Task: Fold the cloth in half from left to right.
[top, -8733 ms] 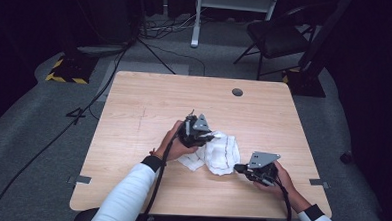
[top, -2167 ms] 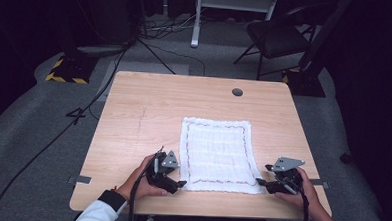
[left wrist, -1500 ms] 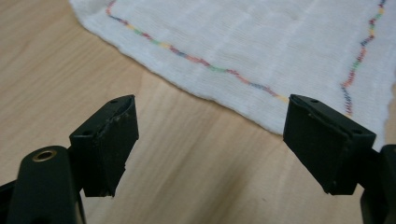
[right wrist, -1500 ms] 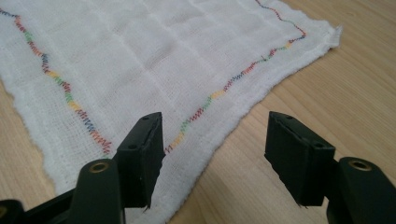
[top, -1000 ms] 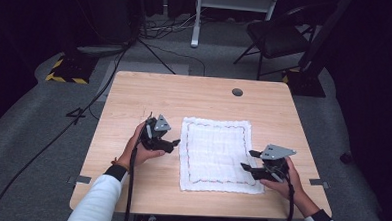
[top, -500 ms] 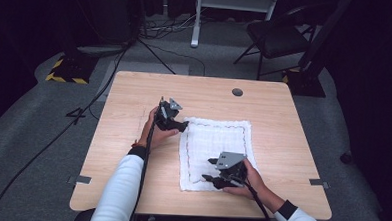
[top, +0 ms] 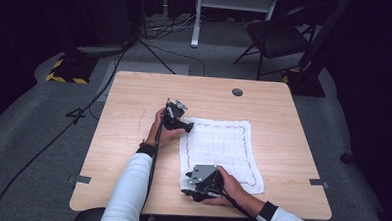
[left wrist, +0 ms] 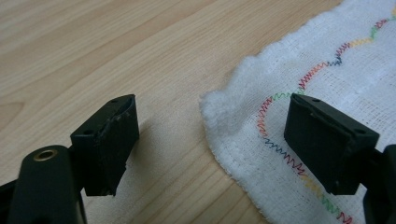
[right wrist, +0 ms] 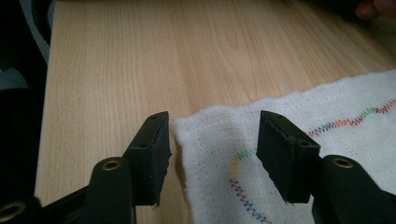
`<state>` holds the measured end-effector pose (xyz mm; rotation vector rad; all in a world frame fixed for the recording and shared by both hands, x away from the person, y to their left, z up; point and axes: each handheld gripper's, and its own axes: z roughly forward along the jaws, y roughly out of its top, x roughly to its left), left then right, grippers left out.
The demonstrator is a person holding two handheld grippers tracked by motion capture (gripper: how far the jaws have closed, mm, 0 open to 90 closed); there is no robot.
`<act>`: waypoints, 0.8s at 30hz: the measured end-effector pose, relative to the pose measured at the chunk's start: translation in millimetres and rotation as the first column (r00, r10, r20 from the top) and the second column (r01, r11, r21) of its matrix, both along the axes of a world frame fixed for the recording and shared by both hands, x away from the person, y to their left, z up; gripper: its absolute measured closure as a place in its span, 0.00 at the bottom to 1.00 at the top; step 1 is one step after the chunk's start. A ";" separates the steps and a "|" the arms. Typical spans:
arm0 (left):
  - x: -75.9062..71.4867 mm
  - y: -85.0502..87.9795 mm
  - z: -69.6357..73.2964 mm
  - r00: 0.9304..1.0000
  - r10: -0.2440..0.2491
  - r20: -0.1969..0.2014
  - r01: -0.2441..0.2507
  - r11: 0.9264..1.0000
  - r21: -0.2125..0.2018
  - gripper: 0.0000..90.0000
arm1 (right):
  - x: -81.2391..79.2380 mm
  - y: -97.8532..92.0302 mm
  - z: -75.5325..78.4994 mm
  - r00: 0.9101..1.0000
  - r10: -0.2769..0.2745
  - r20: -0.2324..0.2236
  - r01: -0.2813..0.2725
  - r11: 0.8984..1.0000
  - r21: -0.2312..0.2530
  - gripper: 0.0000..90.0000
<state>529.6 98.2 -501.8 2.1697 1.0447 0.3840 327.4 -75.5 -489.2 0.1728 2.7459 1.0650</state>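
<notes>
Cloth (top: 221, 146) bears no writing — both tongs straddle its corners.

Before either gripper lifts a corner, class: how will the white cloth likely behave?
The white cloth looks like thin, loosely woven gauze, so it will probably droop and fold. Lying flat on the table, it seems light and may drag rather than slide. Its fluffy edge should pinch easily.

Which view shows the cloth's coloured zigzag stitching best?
The left gripper view: the stitching on the white cloth is close and sharp, each colour distinct. The right gripper view shows a shorter, softer stretch. The high view shows the whole border as a thin reddish line.
</notes>
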 end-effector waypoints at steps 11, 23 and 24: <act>-6.4 -4.3 5.8 0.993 -0.120 -0.015 0.119 0.993 -0.014 0.68 | 4.4 4.3 -1.9 0.998 -0.061 -0.029 0.061 0.998 0.001 0.85; -10.7 10.2 8.8 0.992 -0.125 -0.002 0.125 0.992 0.012 0.93 | 1.5 13.6 3.0 0.997 -0.061 0.044 0.062 0.998 -0.010 0.94; -11.5 13.7 9.5 0.993 -0.118 -0.004 0.118 0.993 0.005 0.93 | 1.0 15.8 4.5 0.997 -0.059 0.049 0.059 0.998 -0.009 0.94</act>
